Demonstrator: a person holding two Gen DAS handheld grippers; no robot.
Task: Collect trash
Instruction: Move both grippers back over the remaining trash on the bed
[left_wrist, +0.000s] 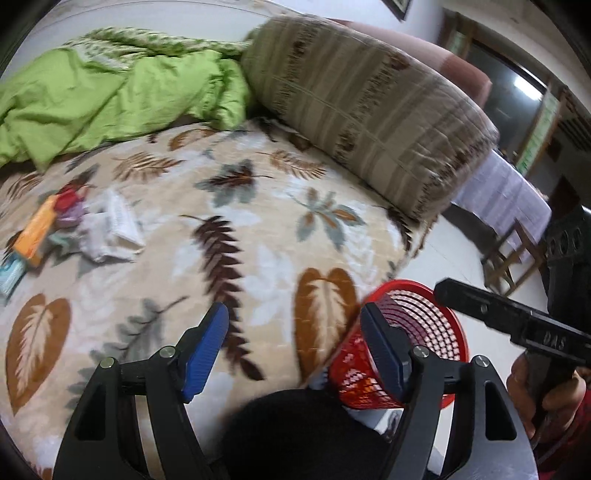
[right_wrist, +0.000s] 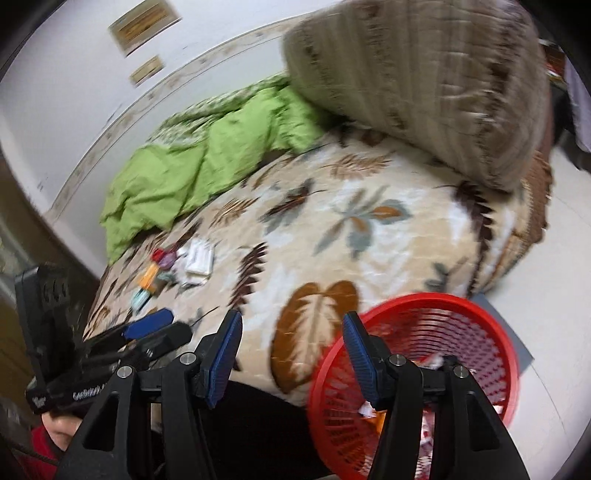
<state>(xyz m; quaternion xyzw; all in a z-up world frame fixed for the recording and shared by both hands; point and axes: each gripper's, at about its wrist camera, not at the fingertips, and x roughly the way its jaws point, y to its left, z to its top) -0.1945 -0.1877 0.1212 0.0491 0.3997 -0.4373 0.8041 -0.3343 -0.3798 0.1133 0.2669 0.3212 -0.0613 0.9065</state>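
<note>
A pile of trash lies on the leaf-patterned bed: an orange packet (left_wrist: 35, 230), red and purple wrappers (left_wrist: 70, 208) and white paper (left_wrist: 114, 229). The same pile (right_wrist: 177, 267) shows in the right wrist view. A red mesh basket (left_wrist: 424, 332) stands on the floor by the bed, with wrappers inside (right_wrist: 413, 373). My left gripper (left_wrist: 295, 343) is open and empty above the bed edge. My right gripper (right_wrist: 291, 354) is open and empty, between bed and basket. The left gripper also shows in the right wrist view (right_wrist: 155, 332).
A green duvet (left_wrist: 110, 96) is bunched at the back of the bed. A large brown striped cushion (left_wrist: 369, 107) lies at the right end. Wooden chairs (left_wrist: 513, 254) and a covered table (left_wrist: 506, 184) stand beyond on the tiled floor.
</note>
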